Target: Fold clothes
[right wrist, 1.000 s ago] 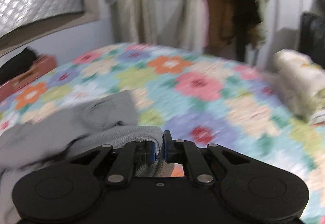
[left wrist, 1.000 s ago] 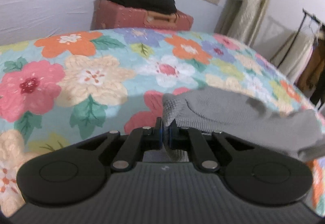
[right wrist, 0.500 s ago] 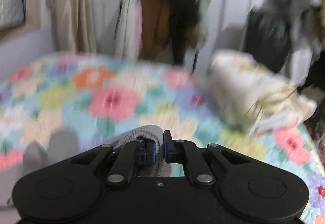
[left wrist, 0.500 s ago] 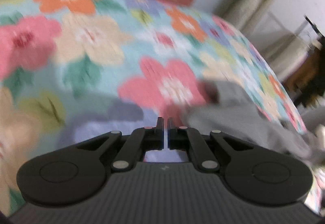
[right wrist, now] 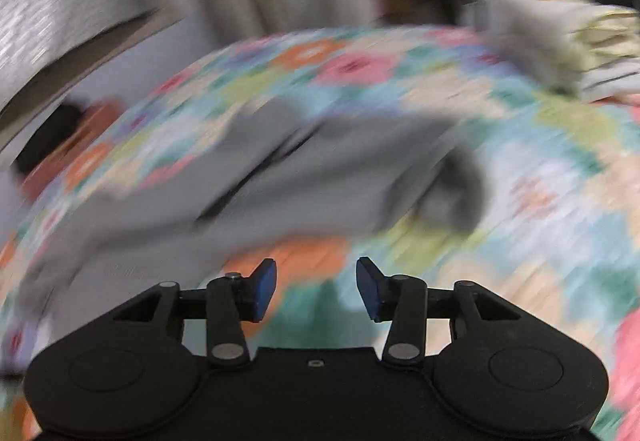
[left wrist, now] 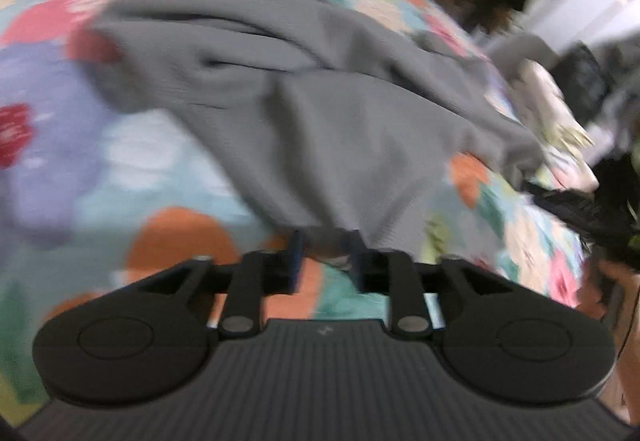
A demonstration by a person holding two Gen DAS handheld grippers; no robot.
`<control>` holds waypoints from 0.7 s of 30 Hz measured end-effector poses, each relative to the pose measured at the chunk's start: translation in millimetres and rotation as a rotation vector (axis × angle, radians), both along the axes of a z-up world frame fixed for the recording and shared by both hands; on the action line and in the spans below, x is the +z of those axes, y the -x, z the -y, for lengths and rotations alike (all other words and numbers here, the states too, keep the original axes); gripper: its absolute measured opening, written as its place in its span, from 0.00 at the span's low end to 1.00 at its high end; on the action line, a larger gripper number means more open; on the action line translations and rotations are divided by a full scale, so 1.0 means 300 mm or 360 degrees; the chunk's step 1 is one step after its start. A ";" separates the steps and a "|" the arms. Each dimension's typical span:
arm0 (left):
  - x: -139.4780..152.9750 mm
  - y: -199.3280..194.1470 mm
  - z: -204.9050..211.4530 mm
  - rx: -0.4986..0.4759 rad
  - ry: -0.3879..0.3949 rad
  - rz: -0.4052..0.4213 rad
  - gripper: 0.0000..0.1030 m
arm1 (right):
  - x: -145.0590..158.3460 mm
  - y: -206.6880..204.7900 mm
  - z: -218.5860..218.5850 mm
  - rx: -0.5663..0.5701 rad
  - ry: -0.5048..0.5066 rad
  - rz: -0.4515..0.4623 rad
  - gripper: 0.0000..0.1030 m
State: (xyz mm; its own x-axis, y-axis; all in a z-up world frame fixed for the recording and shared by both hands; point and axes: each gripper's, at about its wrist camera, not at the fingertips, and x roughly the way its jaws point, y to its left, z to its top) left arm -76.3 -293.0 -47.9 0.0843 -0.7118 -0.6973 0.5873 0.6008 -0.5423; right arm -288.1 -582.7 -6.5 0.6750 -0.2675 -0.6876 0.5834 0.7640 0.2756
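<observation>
both views are blurred. left hand-held gripper point(left wrist: 326, 255) is spread wide, released, the grey garment point(left wrist: 320, 89) hem draped just at its tips. right hand-held gripper point(right wrist: 316, 287) gapes too, gripping nothing. garment lies crumpled on the floral bed point(right wrist: 540, 177).

A matt grey knitted garment point(left wrist: 320, 89) with a fine ribbed texture lies crumpled on soft floral-printed cloth bedding point(left wrist: 60, 145). Just beside its near edge, the left gripper point(left wrist: 326, 261) is matt black plastic with blue pads point(left wrist: 297, 253) and dull metal pins.
</observation>
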 end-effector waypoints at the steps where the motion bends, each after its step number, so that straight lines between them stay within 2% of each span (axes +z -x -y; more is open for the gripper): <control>1: 0.000 0.010 0.013 -0.0009 -0.0002 0.0029 0.42 | -0.016 -0.020 -0.047 0.0100 -0.0019 -0.0011 0.49; 4: 0.002 0.013 0.015 -0.0012 0.0006 0.0098 0.38 | -0.063 -0.116 -0.214 0.0410 0.0056 -0.0131 0.56; 6: 0.003 0.003 0.002 0.0015 0.0013 0.0143 0.27 | -0.090 -0.186 -0.312 0.0596 0.0089 -0.0185 0.59; 10: 0.003 -0.041 -0.024 0.0073 0.0014 0.0172 0.27 | -0.125 -0.295 -0.422 0.0756 0.0189 -0.0171 0.82; 12: 0.000 -0.058 -0.031 0.0094 0.0021 0.0143 0.27 | -0.138 -0.349 -0.434 0.0753 0.0241 -0.0169 0.83; 13: 0.000 -0.060 -0.033 0.0101 0.0027 0.0137 0.27 | -0.137 -0.373 -0.435 0.0759 0.0282 -0.0169 0.78; 14: 0.005 -0.058 -0.033 0.0100 0.0028 0.0159 0.27 | -0.128 -0.387 -0.435 0.0766 0.0342 -0.0164 0.55; 15: 0.014 -0.052 -0.033 0.0093 0.0027 0.0200 0.27 | -0.104 -0.395 -0.428 0.0756 0.0368 -0.0147 0.41; 16: 0.022 -0.045 -0.033 0.0086 0.0026 0.0242 0.27 | -0.075 -0.403 -0.418 0.0740 0.0379 -0.0127 0.18; 18: 0.048 -0.024 -0.028 0.0053 0.0010 0.0360 0.27 | -0.008 -0.410 -0.394 0.0702 0.0383 -0.0068 0.15; 21: 0.093 0.010 -0.022 -0.0022 0.0062 0.0463 0.27 | 0.118 -0.396 -0.346 0.0628 0.0346 0.0068 0.14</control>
